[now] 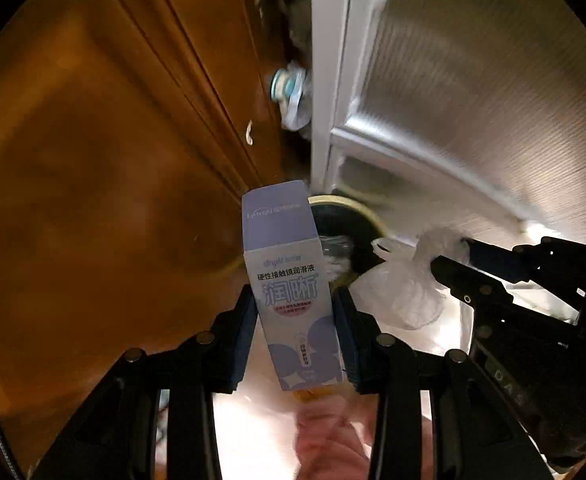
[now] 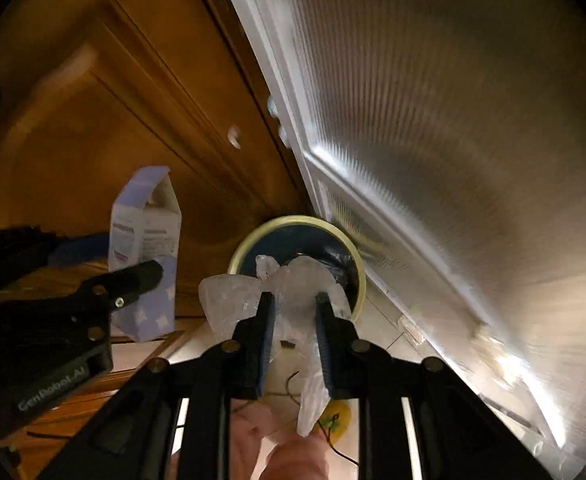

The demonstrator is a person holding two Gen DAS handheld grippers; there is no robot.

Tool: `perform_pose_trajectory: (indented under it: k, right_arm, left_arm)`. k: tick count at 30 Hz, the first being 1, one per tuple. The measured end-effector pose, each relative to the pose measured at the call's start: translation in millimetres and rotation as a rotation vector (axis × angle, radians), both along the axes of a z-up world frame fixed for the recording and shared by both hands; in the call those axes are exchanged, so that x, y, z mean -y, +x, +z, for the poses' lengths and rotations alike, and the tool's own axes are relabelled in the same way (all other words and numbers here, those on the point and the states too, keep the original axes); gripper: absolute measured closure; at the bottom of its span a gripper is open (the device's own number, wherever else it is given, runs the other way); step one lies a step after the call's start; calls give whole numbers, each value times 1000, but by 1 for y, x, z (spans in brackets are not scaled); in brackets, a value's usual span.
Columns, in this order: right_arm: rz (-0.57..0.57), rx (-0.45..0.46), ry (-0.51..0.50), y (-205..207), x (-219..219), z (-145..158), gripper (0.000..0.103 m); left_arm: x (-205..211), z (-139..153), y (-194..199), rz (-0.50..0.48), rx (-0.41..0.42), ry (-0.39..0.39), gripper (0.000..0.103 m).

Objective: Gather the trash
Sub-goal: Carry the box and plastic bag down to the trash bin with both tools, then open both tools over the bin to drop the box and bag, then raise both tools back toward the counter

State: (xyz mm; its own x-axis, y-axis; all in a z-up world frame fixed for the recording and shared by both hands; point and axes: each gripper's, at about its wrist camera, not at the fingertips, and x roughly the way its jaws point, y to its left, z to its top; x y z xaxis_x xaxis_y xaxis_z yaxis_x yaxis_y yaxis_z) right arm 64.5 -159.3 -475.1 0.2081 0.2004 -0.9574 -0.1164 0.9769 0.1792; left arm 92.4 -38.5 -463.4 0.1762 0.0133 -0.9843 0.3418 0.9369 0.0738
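Observation:
My left gripper [image 1: 295,304] is shut on a lilac and white carton [image 1: 289,280] with Chinese print, held upright beside the bin; the carton also shows in the right wrist view [image 2: 145,252]. My right gripper [image 2: 295,300] is shut on a crumpled clear plastic bag [image 2: 293,284], held just above the round bin [image 2: 253,240] with a pale yellow rim and dark liner. In the left wrist view the bag [image 1: 405,280] hangs from the right gripper [image 1: 449,258] next to the bin [image 1: 365,216].
A brown wooden cabinet door [image 1: 113,160] stands to the left of the bin. A white-framed ribbed glass panel [image 1: 473,100] stands to the right. A bottle with a teal cap [image 1: 289,92] is wedged between them. Pale floor tiles [image 2: 385,336] lie below.

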Motion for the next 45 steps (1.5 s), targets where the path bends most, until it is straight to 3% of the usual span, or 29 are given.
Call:
perform_pose_trajectory:
  k: [4, 7, 10, 11, 17, 26, 31, 38, 45]
  right_arm:
    - [11, -28, -16, 10, -9, -45, 74]
    - [30, -35, -25, 14, -15, -62, 63]
    - [34, -41, -29, 14, -14, -66, 52]
    - [30, -43, -28, 13, -12, -65, 52]
    - [4, -41, -17, 4, -11, -46, 48]
    - [-31, 2, -13, -8, 3, 18, 46]
    - [-59, 16, -4, -24, 7, 66, 46]
    - [-82, 71, 26, -48, 19, 155, 46]
    - [-89, 211, 32, -60, 33, 257, 46]
  left_arm:
    - [-4, -38, 16, -46, 7, 43, 64]
    - [-7, -49, 15, -82, 17, 58, 35]
    - [-13, -52, 14, -95, 11, 60, 29]
    - [-16, -52, 13, -91, 6, 60, 21]
    - [-16, -39, 8, -110, 10, 54, 6]
    - [-9, 36, -18, -116, 68, -7, 6]
    - [-10, 91, -29, -48, 57, -123, 6]
    - [-11, 181, -54, -12, 112, -237, 6]
    - [-14, 289, -69, -13, 268, -310, 6]
